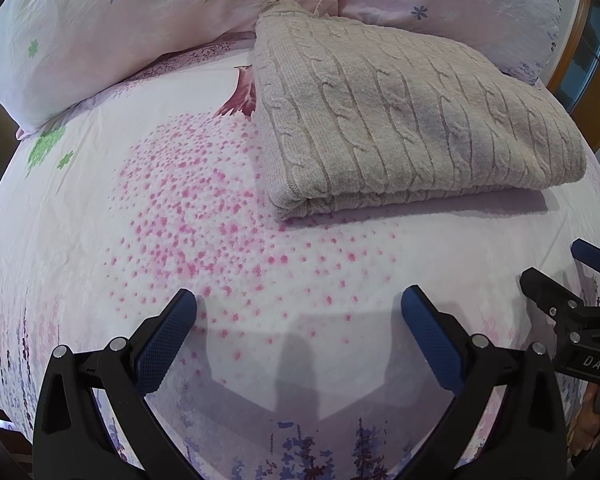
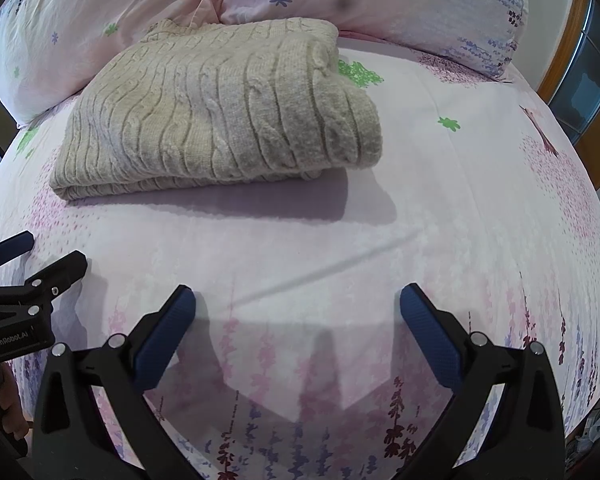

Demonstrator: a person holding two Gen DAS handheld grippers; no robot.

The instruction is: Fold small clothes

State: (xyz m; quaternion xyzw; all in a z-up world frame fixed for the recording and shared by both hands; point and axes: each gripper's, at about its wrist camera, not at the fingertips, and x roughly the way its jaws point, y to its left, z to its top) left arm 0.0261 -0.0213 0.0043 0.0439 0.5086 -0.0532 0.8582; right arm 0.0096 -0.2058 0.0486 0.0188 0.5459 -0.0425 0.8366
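A beige cable-knit sweater [image 1: 412, 120] lies folded in a thick rectangle on the bed, ahead and right in the left wrist view; it also shows in the right wrist view [image 2: 220, 112], ahead and left. My left gripper [image 1: 298, 300] is open and empty, over the bedsheet short of the sweater. My right gripper [image 2: 298, 300] is open and empty, also over the sheet short of the sweater. Each gripper shows at the other view's edge: the right gripper [image 1: 560, 268] and the left gripper [image 2: 48, 252].
A pink floral bedsheet [image 1: 140, 200] covers the bed. Two floral pillows [image 1: 120, 32] [image 2: 400, 4] lie behind the sweater at the head end. A wooden frame with glass [image 2: 580, 64] stands past the bed's right side.
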